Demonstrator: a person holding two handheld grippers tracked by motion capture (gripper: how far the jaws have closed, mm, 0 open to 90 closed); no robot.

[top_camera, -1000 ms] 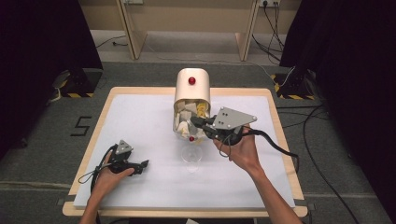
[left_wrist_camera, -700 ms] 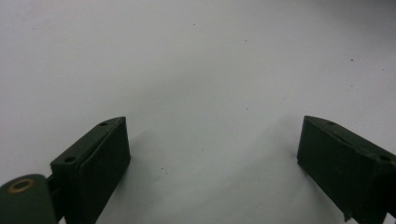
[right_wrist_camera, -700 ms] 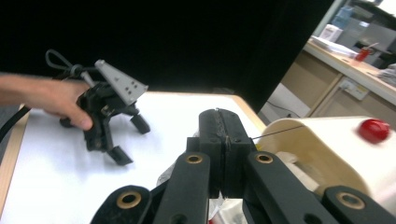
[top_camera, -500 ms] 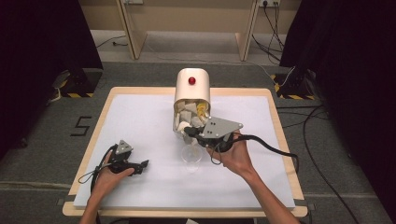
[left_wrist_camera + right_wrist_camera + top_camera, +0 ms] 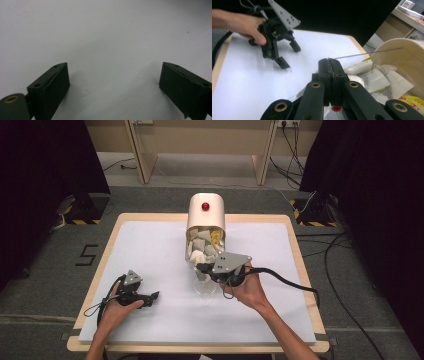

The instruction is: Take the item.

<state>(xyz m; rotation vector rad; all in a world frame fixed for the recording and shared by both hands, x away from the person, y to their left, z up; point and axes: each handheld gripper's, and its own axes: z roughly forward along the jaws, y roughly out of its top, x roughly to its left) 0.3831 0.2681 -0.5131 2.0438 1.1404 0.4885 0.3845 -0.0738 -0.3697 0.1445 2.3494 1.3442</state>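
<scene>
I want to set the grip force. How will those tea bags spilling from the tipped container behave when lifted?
Probably very light and floppy: the tea bags look like thin, crumpled paper pouches. Squeezing hard may tear them. The thread that seems to run from the shut right gripper looks taut, so a bag would likely dangle and swing.

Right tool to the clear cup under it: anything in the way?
Nothing visible. The shut right tool hangs just over the clear plastic cup, in front of the white tea bags spilling from the tipped cream bin.
</scene>
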